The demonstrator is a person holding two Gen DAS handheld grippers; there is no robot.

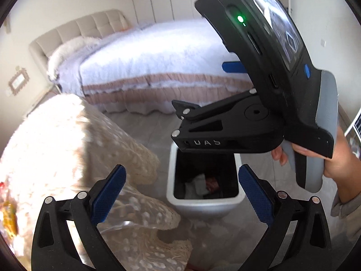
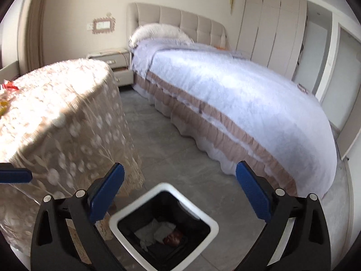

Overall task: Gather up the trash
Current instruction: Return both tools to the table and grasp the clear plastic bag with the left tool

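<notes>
A white trash bin (image 2: pixel 212 228) with a black liner stands on the floor below my right gripper (image 2: pixel 180 194), which is open and empty above it. Inside lie crumpled white paper (image 2: pixel 155 229) and a reddish wrapper (image 2: pixel 172 237). In the left wrist view the bin (image 1: pixel 171 194) sits ahead of my left gripper (image 1: pixel 181 194), open and empty. The right gripper's black body (image 1: pixel 259 90) hangs over the bin there, held by a hand. Colourful wrappers (image 2: pixel 6 94) lie on the table at far left, and show in the left wrist view (image 1: pixel 9 214).
A table with a lace floral cloth (image 2: pixel 56 117) stands left of the bin. A bed with a white and tan cover (image 2: pixel 237 94) fills the right. A nightstand (image 2: pixel 117 65) is behind the table. Grey tile floor (image 2: pixel 171 149) lies between table and bed.
</notes>
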